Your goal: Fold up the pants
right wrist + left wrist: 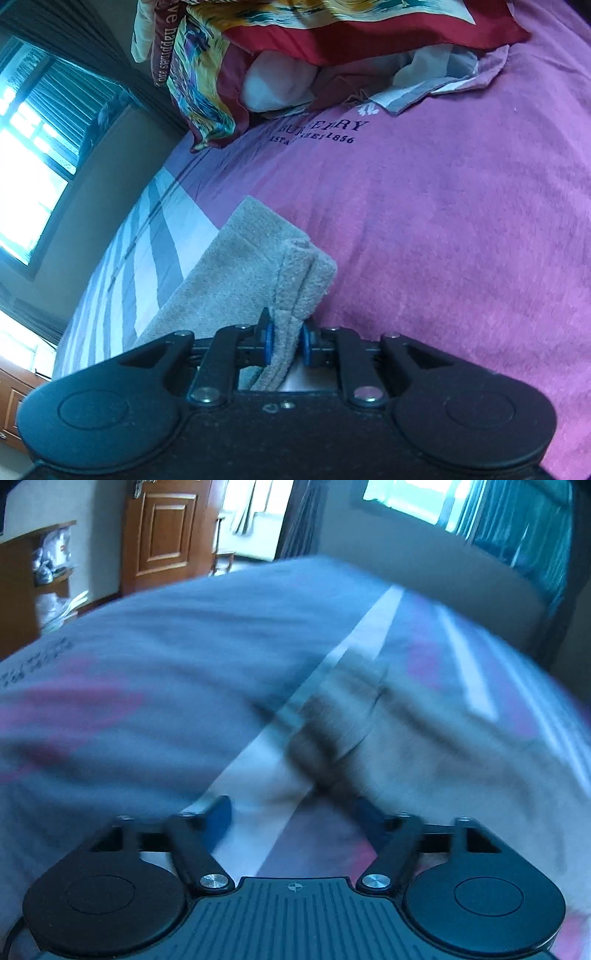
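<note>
Both views are taken over a bed [461, 258] covered with a purple-pink sheet, with grey and white stripes along one side.

Right wrist view: the right gripper [286, 341] is seen clamped on the pants [243, 273], a grey fleecy fabric. A bunched fold of the cloth is pinched between the two blue pads [269, 341], which are pulled in close together with only the thickness of fabric between them. From the pinch point, the rest of the pants is spread toward 11 o'clock, lying flat across the border where the stripes meet the purple. A dark printed logo [319, 131] is visible on the sheet at 12 o'clock, and further up a colourful pillow [207, 74] with a red border is piled with some white and grey cloth [428, 77]. A window [26, 147] with teal curtains is seen at 9 o'clock.

Left wrist view: everything is heavily motion-blurred. The left gripper [291, 812] is shown with its jaws standing well apart, and nothing is gripped between them. The grey pants [388, 738] are seen as a smeared patch at roughly 1 to 2 o'clock from the open fingers, lying on the sheet beside a white stripe [332, 672] running diagonally. Whether the fabric is touched by the right-hand finger cannot be told through the blur. A wooden door [166, 531] is visible at 11 o'clock.
</note>
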Available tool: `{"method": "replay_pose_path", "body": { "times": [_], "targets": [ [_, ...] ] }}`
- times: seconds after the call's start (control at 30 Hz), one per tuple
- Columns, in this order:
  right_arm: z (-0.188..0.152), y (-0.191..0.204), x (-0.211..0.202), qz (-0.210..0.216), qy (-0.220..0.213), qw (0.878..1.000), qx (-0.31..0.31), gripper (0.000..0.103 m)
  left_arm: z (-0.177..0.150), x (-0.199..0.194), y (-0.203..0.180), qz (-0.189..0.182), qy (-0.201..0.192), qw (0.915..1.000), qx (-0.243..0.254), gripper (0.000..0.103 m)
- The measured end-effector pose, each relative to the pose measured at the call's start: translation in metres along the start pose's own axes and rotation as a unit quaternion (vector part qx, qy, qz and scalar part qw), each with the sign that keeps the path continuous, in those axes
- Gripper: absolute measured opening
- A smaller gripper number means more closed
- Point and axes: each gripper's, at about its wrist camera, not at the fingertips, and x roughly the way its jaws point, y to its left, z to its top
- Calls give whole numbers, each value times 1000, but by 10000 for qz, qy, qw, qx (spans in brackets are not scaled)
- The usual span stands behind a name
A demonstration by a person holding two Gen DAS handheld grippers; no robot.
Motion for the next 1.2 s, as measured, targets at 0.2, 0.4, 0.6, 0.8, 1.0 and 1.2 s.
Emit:
{"method": "replay_pose_path", "body": {
  "times": [0.2, 0.4, 0.6, 0.8, 1.0, 1.2],
  "targets": [
    [1, 15, 1, -283, 21, 9994, -214, 14, -22, 10, -18, 300, -236, 9960, 813, 88],
    [3, 58, -11, -322, -297, 9956, -831, 12, -31, 9, -15, 208, -454, 9956, 789, 93],
    [-2, 150, -9, 33, -398, 9811, -1892, 12, -35, 8, -14, 77, -528, 9955, 787, 95],
    [-41, 247, 14, 687, -152, 9644, -2548, 12, -34, 7, -9, -90, -495, 9958, 770, 96],
    [-122, 324, 41, 1438, 603, 9235, -3506, 12, -34, 6, -7, -164, -484, 9957, 770, 97],
    [-234, 356, 50, 1858, 1294, 8309, -5083, 12, -34, 6, -6, -200, -490, 9958, 753, 97]
  ]
}}
